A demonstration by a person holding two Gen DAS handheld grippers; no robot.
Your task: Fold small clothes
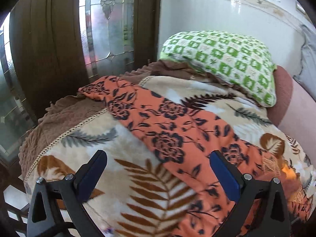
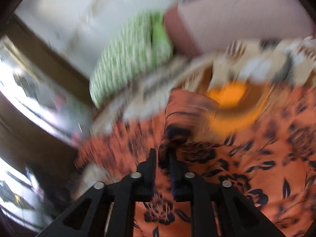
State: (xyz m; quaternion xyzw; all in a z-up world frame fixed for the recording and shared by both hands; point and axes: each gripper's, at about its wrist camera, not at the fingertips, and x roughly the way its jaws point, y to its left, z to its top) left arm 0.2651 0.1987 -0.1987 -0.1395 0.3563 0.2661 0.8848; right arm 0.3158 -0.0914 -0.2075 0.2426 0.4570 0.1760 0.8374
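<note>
Orange floral cloth garment (image 1: 173,130) lies across a leaf-print blanket (image 1: 150,187). Left gripper (image 1: 159,174) hovers, fingers apart; right gripper (image 2: 162,158) holds a fold between narrowly parted fingers. Mid-fold; next, lay it flat.

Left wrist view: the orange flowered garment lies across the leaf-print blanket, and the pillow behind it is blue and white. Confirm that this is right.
One detail is wrong. The pillow is green and white, not blue and white, as the left wrist view shows plainly. The rest stands: the orange flowered garment lies across the leaf-print blanket, with the pillow behind it.
</note>
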